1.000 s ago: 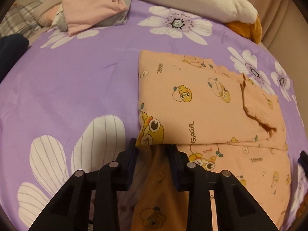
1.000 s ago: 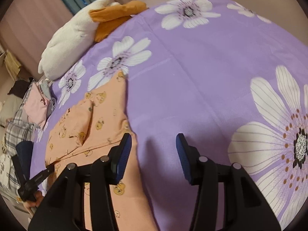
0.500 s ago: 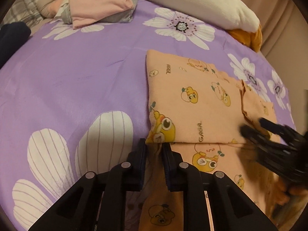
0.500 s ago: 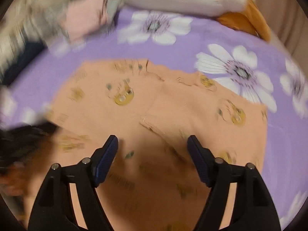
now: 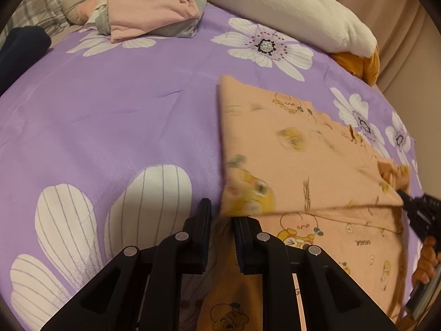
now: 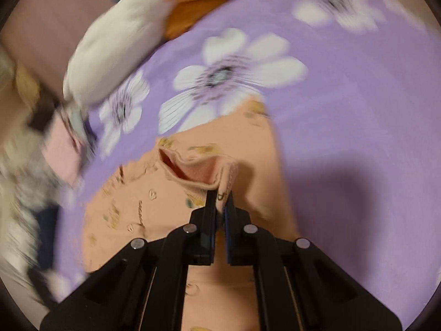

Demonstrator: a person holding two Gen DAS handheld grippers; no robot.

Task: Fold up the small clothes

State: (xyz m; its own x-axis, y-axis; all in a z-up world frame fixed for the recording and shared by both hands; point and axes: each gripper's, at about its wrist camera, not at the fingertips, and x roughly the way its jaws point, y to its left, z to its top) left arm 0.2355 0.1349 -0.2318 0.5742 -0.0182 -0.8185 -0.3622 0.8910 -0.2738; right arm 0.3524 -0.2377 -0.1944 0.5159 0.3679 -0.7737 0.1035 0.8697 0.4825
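Your right gripper's [image 6: 219,204] fingers [image 6: 210,209] had just snapped closed and were pinching a raised fold of the orange printed garment [image 6: 154,209], a ridge of cloth standing up right ahead of the tips. Your left gripper's [image 5: 222,222] fingers [image 5: 204,220] sat at a narrow gap with the near left corner of the same garment [image 5: 303,165] between them; the pads looked pressed on the cloth, though the contact was partly hidden by the folded edge above. The garment lay on the purple flowered bedspread [image 5: 124,115], to the right of centre in the left wrist view, its upper layer folded over the lower and stretched taut between your two grippers. Your right gripper [image 5: 408,202] showed at the far right edge of that view, gripping the opposite corner, with part of your hand [image 5: 425,264] behind it. At the head of the bed were a white plush pillow with an orange part [image 5: 289,8] and a folded pink item [image 5: 148,0] on top of grey clothing [image 5: 182,27], well apart from the garment. The right wrist view was motion-blurred toward its edges.
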